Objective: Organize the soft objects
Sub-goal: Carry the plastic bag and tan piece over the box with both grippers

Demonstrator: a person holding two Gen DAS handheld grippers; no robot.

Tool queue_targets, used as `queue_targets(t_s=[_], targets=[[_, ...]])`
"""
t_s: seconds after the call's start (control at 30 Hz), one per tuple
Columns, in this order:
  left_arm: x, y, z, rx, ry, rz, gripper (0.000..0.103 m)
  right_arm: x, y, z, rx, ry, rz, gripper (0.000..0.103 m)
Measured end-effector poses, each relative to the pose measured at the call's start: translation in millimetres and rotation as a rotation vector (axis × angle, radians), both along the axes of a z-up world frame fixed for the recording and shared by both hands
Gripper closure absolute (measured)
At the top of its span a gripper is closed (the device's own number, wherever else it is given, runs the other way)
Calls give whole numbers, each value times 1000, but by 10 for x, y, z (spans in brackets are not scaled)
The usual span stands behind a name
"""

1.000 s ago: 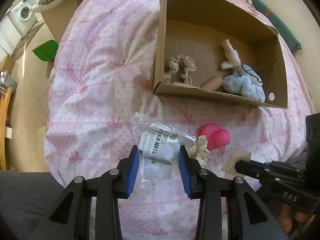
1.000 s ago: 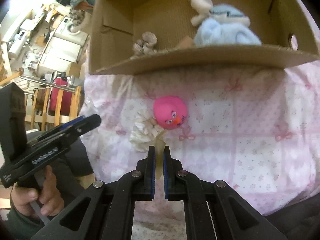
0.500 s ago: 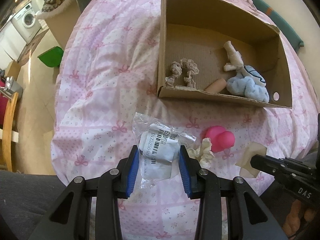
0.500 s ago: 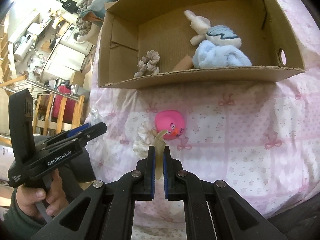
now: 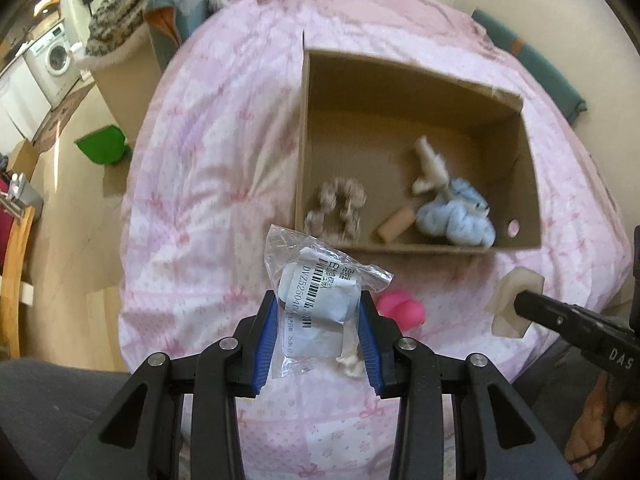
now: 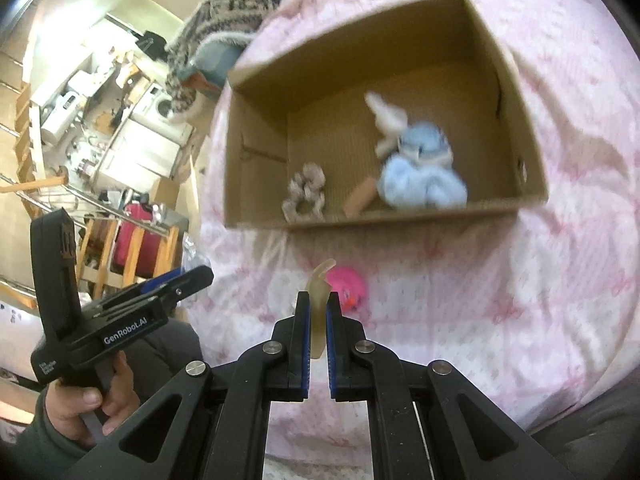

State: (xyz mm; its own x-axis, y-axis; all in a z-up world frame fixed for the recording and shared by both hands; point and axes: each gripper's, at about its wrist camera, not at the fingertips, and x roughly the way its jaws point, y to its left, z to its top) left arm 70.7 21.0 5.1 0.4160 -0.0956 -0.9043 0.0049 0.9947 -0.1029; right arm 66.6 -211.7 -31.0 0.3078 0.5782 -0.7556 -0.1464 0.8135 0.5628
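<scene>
Your left gripper [image 5: 318, 336] is clamped partway on the clear plastic packet [image 5: 320, 300], which looks light, crinkly and slippery, so keep the pads on the padded bulge, not the loose film. It hangs over the pink quilt [image 5: 208, 168], just short of the cardboard box [image 5: 416, 92]. Your right gripper [image 6: 318, 320] is pressed nearly together on a thin, floppy beige piece [image 6: 320, 300] above the pink duck [image 6: 347, 286].

Light: soft, even daylight; brighter at upper left in right wrist view.
Shadows: faint inside cardboard box [image 5: 412, 92].
Blur: motion smear on box and pink bedspread [image 5: 208, 160]; gripper arms sharp.
Distortion: strong fisheye bending, dark vignette corners.
</scene>
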Motion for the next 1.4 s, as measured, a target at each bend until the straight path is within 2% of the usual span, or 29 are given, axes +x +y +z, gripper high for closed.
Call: queue_targets(t_s=[0.23,0.4,0.53,0.7,0.87,0.93,1.13,1.4], targets=[[216,-41,296,-11,-71,-12,69,200,-113,374,0,-95,-23,95],[435,-101,316,5,-113,-16,69,403,-211,460,34,-143,-46,95],[597,-187,177,15,-137,-30,69,542,-297,340,55,-174,-62,95],[697,-256,-95,9,-135,-44,69,646,-367,21,49,-109,-105,95],[726,-187,-223,-22,-120,-11,69,678,-320,-98,30,-80,-96,94],[742,-159,-253,-38,-124,-2,69,684,-308,-113,4,-82,-105,94],[776,-159,-284,-59,-129,-6,68,700,-412,-48,-176,-139,-209,94],[802,-158,-338,-70,-113,3,68,748,-465,-226,-206,-53,-213,94]])
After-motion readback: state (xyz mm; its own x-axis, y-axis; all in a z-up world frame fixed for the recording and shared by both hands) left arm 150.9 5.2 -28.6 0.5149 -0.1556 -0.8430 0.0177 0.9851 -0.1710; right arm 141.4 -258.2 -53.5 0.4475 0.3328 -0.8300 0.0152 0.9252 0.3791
